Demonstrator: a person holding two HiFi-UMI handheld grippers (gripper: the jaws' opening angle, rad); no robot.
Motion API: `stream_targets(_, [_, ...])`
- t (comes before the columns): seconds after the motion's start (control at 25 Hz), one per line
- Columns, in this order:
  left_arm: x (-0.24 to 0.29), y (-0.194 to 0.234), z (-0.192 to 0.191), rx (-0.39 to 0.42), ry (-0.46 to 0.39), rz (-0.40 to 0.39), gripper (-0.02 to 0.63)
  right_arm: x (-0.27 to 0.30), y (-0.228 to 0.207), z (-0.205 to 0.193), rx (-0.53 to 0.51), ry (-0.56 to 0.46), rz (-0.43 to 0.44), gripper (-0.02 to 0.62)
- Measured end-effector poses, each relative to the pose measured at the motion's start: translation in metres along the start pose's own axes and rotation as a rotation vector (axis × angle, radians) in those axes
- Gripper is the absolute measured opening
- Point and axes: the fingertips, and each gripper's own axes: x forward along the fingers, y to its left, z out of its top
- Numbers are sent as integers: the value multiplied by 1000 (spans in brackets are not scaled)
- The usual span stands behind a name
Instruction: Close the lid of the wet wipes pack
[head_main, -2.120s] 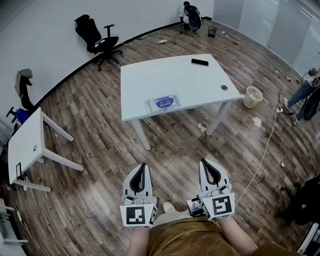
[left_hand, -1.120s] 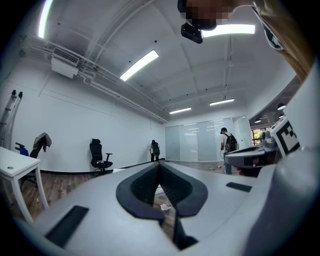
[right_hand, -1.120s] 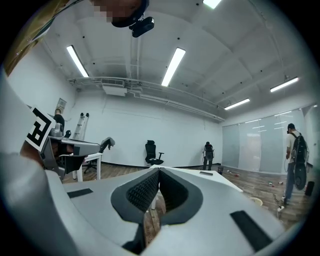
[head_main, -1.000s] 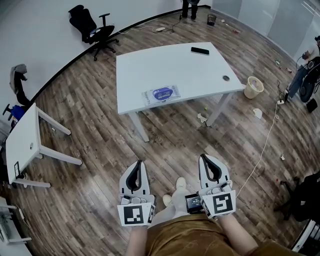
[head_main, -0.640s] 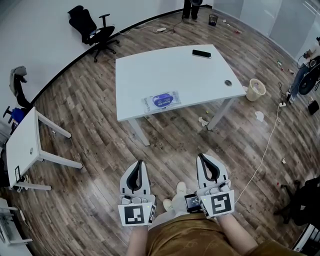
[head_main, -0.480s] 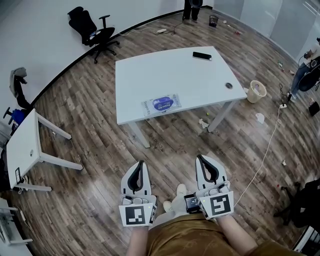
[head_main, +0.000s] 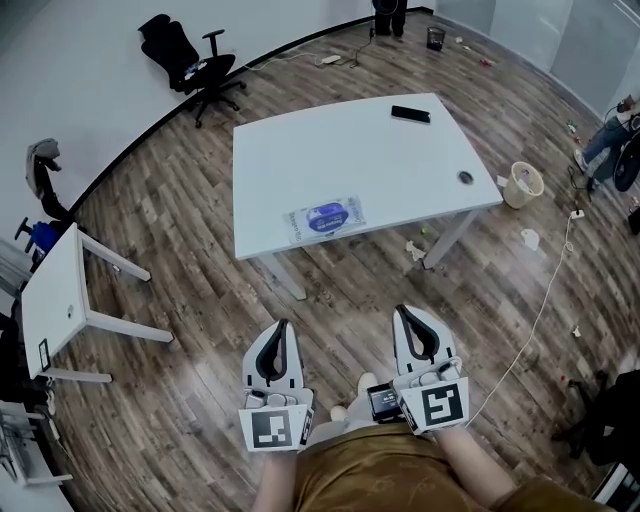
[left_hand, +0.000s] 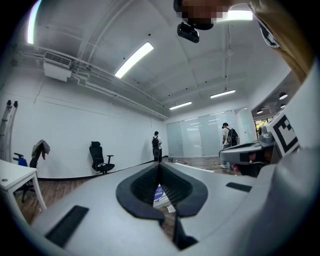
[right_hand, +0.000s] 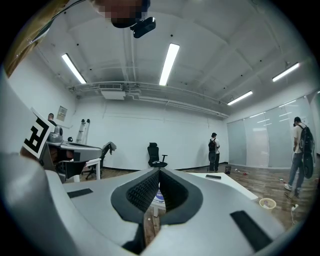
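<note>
The wet wipes pack (head_main: 326, 218), white with a blue oval label, lies flat near the front edge of the white table (head_main: 400, 160); whether its lid stands open is too small to tell. Both grippers hang low in front of my body, well short of the table. My left gripper (head_main: 280, 325) is shut with nothing in it, and so is my right gripper (head_main: 405, 311). In the left gripper view a bit of the pack (left_hand: 159, 192) shows through the hollow behind the closed tips (left_hand: 159, 164). The right gripper view shows the pack (right_hand: 160, 196) the same way.
A black phone (head_main: 411, 114) and a small dark round thing (head_main: 465, 177) lie on the table. A second white table (head_main: 55, 300) stands left, an office chair (head_main: 190, 62) at the back, a waste bin (head_main: 524, 183) and a white cable (head_main: 535, 315) right. Wooden floor separates me from the table.
The view has drifted: the table and pack sit slightly lower and to the right in the picture. Both grippers stay shut, low and side by side.
</note>
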Motion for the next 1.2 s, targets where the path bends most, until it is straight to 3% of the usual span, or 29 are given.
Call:
stream_targets(0.44, [20,-11,-8,16,34,9,-8,8,-26,-15,21,26,4,9])
stream_targets(0.8, [44,-18,-3,20,14,-21,-8,16,-40,-12,28,5,-11,8])
stream_targets(1.2, [75,5,-3,4,-2,-21,-8,53,-41,-9,18,-5,-6,8])
